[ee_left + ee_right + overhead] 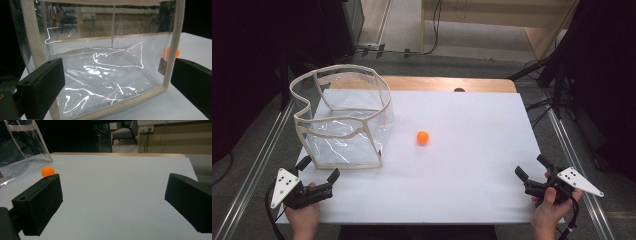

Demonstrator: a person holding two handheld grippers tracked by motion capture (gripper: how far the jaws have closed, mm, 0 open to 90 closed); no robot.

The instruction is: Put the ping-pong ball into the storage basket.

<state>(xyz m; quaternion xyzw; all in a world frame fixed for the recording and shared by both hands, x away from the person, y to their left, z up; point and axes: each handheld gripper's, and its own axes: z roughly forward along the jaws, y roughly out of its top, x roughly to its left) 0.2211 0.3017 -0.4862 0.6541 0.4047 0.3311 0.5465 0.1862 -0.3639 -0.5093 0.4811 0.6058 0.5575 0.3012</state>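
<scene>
On white table (472, 165), orange ball (422, 137) beside clear bag (343, 120). Both claws released, empty: left (318, 169), right (528, 167). Right should approach ball level, close gently; left steady bag rim.

In the left gripper view the clear bag (107, 75) runs past the top and left edges, so its rim and far corner are cut off. The orange ball (171, 53) sits behind the bag's cream edge strip, which splits it and hides its middle. A small brown tag (163, 66) on that strip is too blurred to read. In the right gripper view only a corner of the bag (22, 142) shows at the left edge. In the high view the person's forearms are cut off at the bottom, and a small dark thing (459, 90) at the desk's (472, 200) far edge is too small to tell.
</scene>
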